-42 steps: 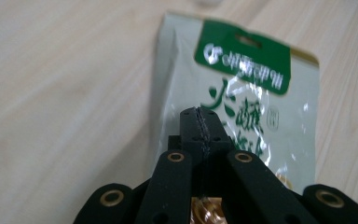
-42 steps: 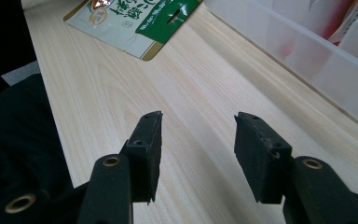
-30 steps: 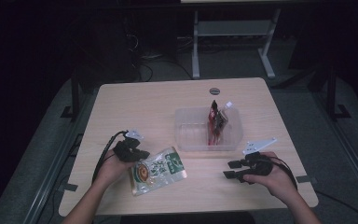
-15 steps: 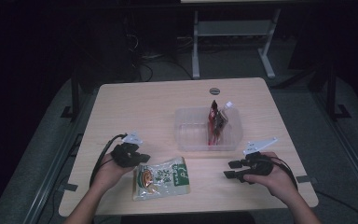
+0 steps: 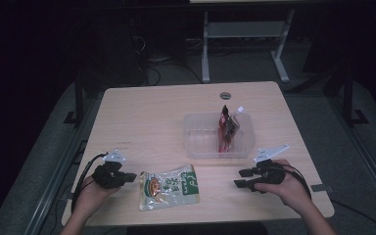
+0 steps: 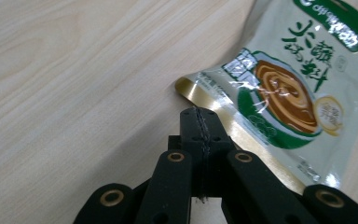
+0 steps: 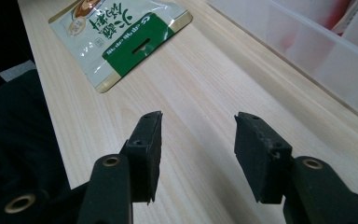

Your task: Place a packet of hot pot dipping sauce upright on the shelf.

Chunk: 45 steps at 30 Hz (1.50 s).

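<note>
Green-and-white snack pouch [image 5: 169,186] flat on table [image 5: 147,117], near front edge, forward-left of clear bin [image 5: 196,142]. Long axis runs left-right. Left gripper [image 5: 127,177] just beside pouch's left end, jaws pressed together, holding nothing. Right gripper [image 5: 239,178] well apart to pouch's right, jaws spread, empty. Left looks nearer.

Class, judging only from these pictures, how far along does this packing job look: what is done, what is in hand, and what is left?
Done: red packets already stand in the clear bin. In hand: nothing; the left hand-held gripper is shut beside the green pouch, gripping nothing, and the right hand-held gripper is open over bare table. Left, probably: lifting the pouch into the bin.
</note>
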### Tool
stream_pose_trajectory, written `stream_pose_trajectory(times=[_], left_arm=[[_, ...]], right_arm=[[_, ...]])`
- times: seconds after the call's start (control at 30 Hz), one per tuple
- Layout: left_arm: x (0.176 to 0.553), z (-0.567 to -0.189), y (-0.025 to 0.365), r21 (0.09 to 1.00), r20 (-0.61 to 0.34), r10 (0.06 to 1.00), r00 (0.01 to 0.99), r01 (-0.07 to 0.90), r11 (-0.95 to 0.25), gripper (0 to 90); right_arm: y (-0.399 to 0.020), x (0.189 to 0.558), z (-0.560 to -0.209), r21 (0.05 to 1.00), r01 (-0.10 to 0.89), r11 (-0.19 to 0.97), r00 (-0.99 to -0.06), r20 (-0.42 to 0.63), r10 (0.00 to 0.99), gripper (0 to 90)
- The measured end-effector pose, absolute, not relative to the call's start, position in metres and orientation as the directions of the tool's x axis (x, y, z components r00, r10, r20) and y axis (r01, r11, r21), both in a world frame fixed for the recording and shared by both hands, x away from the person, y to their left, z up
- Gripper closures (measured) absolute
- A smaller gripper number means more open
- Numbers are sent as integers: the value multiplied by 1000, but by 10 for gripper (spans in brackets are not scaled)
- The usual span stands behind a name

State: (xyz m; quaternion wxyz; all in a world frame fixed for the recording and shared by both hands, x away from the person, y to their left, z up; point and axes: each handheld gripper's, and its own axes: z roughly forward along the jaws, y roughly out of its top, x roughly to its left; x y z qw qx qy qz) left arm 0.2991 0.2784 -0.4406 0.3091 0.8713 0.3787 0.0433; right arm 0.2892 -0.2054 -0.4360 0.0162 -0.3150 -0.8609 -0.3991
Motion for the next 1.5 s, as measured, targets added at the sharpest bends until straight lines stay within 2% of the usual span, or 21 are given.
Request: stream_pose_trajectory(times=[0.2,0.4,0.83,0.97,1.17,1.3,1.5], left_arm=[[305,-450,268,552,-176,673,718,638,-537,896],[304,-452,255,558,-235,637,734,639,-530,896],[289,-455,220,550,-372,499,783,619,-561,897],[286,-451,210,560,-331,479,813,578,-594,896],[294,-435,207,637,-233,512,827,528,-562,897],[298,-445,201,591,-180,518,837,512,-623,897],[297,-451,195,559,-154,523,839,510,-654,899]], right_arm=[[-207,290,-436,676,561,478,-797,283,534,513],[-207,289,-436,678,555,482,-801,281,528,512],[-207,290,-436,677,562,474,-794,282,539,513],[-207,290,-436,677,561,475,-795,281,538,513],[-208,291,-437,679,558,477,-797,277,537,513],[-206,290,-436,677,559,479,-798,280,534,513],[-204,290,-437,676,559,480,-799,284,530,513]])
